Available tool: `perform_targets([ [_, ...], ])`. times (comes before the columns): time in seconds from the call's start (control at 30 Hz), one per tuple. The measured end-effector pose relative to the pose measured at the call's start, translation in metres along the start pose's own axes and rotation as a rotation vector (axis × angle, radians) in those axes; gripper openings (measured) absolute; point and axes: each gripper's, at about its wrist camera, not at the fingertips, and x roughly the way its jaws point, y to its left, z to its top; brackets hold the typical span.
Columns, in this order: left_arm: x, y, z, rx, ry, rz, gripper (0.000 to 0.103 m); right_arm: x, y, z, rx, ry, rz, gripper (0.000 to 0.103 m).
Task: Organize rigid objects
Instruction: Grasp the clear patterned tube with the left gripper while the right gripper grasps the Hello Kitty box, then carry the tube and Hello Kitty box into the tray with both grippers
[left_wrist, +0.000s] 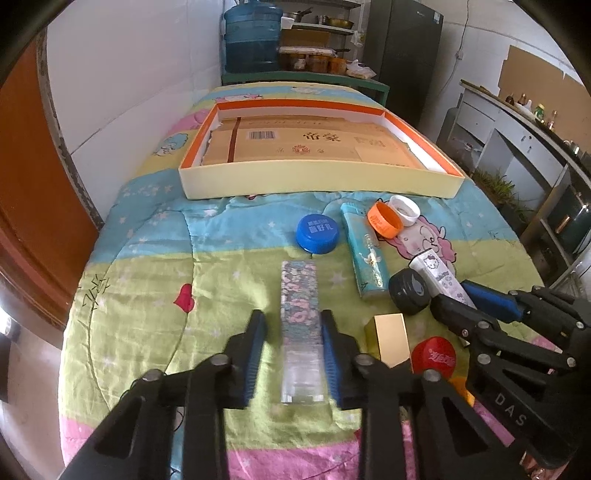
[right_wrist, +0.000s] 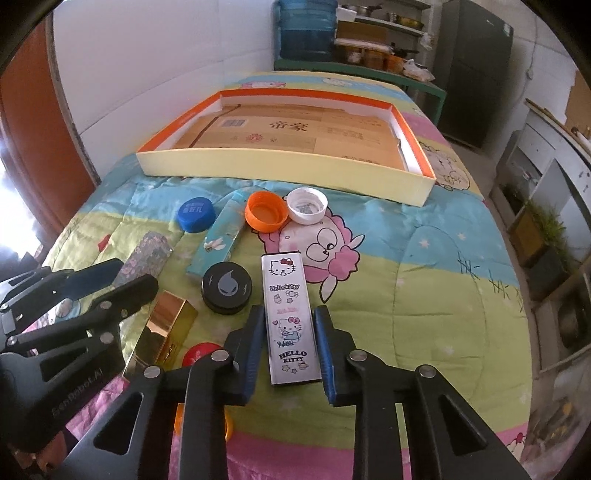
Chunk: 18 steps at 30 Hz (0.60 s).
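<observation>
A long floral box (left_wrist: 299, 295) lies on the quilt, and my left gripper (left_wrist: 293, 314) is shut on its near half with the blue pads against its sides. A white Hello Kitty box (right_wrist: 286, 295) lies lengthwise between the fingers of my right gripper (right_wrist: 290, 310), which is shut on it. In the left wrist view the right gripper (left_wrist: 476, 302) comes in from the right edge, holding that box (left_wrist: 439, 273). A shallow cream and orange tray (left_wrist: 317, 184) lined with cardboard sits behind the objects.
Loose on the quilt are a blue cap (left_wrist: 317, 233), a teal box (left_wrist: 364, 251), an orange cap (left_wrist: 384, 220), a white cap (left_wrist: 404, 209), a black round lid (left_wrist: 410, 291), a gold box (left_wrist: 389, 341) and a red cap (left_wrist: 434, 356). A wall runs along the left.
</observation>
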Motion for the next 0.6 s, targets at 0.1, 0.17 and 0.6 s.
perform_targets([
  [0.1,-0.001,0.004,0.0,-0.017,-0.001,-0.023,0.021,-0.003,-0.002,-0.001,0.015,-0.005,0.012,0.027],
  [0.17,-0.002,0.004,0.0,-0.017,-0.006,-0.025,0.021,-0.005,-0.004,-0.002,0.024,-0.012,0.018,0.027],
  [0.6,-0.028,0.006,0.013,-0.01,-0.085,-0.018,0.02,-0.028,-0.011,0.002,0.05,-0.059,0.023,0.027],
])
